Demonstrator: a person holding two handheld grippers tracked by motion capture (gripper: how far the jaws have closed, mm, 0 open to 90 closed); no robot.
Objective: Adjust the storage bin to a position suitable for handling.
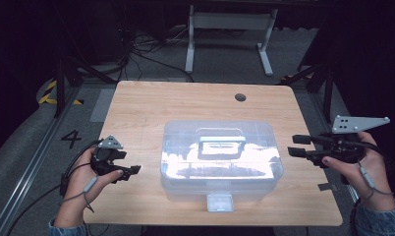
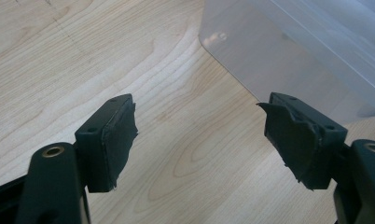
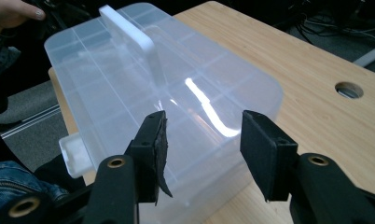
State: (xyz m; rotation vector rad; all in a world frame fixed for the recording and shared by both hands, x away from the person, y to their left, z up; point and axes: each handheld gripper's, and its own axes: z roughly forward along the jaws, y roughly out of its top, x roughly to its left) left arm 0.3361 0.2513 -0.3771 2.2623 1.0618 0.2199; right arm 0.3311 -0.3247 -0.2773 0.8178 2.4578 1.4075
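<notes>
high view: clear plastic storage box at frame center on wooden table, left gripper and right gripper flanking it, both open, empty.

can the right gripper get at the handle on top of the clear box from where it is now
Probably yes. The right gripper hovers open beside the clear box, nothing lies between it and the handle on the lid, and its jaws already face the box.
</notes>
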